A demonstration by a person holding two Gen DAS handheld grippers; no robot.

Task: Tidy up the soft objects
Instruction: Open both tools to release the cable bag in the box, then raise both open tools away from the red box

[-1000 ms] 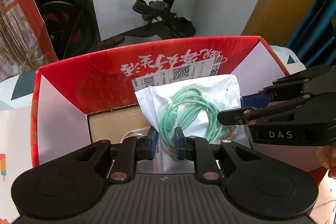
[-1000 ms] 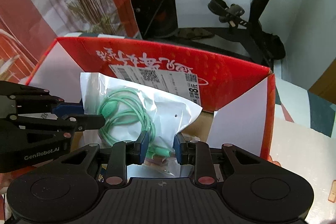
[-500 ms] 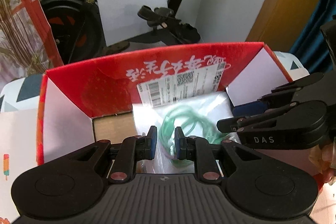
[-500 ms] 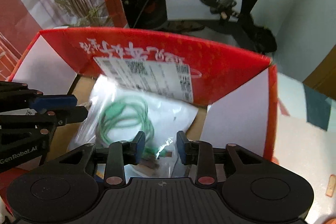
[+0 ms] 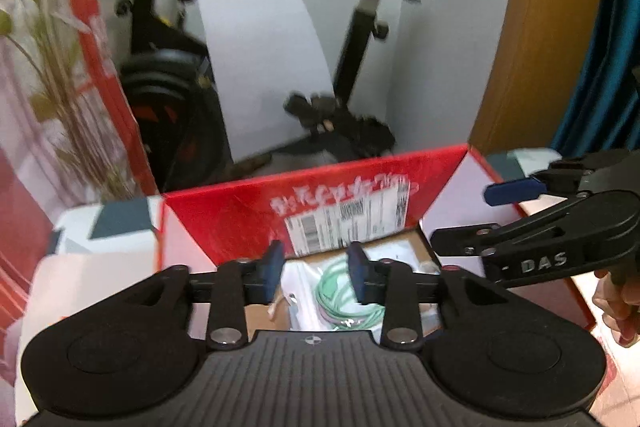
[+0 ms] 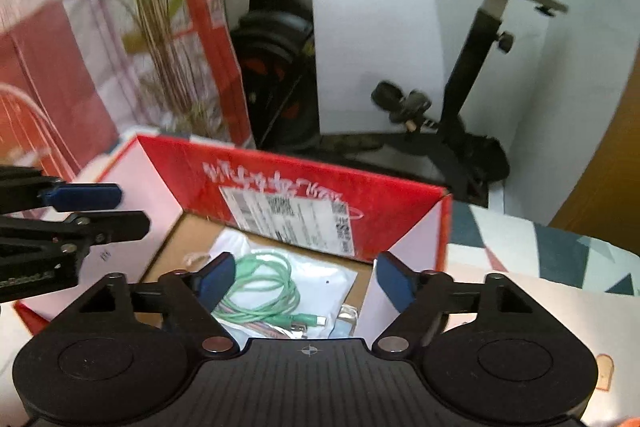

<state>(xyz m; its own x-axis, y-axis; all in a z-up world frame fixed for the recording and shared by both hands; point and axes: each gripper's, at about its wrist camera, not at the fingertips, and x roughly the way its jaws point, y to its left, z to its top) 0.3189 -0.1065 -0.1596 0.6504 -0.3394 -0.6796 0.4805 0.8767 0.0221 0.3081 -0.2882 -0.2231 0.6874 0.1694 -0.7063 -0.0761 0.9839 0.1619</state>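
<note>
The left gripper (image 5: 316,269) hangs above the near edge of the red cardboard box (image 6: 288,183). Its jaws are opening, part-way apart, with nothing between the pads; the bagged cable shows only beyond them, down in the box.

The clear bag (image 6: 320,279) holding the coiled green cable (image 6: 268,291) lies on the box floor, against the far wall under the shipping label (image 6: 288,217). Other small packets lie beside it at the near edge; they are too hidden to identify.

The right gripper (image 6: 306,281) hangs above the same opening. Its jaws are opening and stand wide, empty.

Risks from this state:
- Both grippers sit close together over one box. A careless sideways move could knock one against the other.
- The upright side flaps (image 6: 416,247) stand just beside the right gripper. A low withdrawal could catch a flap and drag or tip the light box on the bench (image 6: 560,259).
- The slack bag could snag on a fingertip (image 5: 272,263) that dips back in.
</note>
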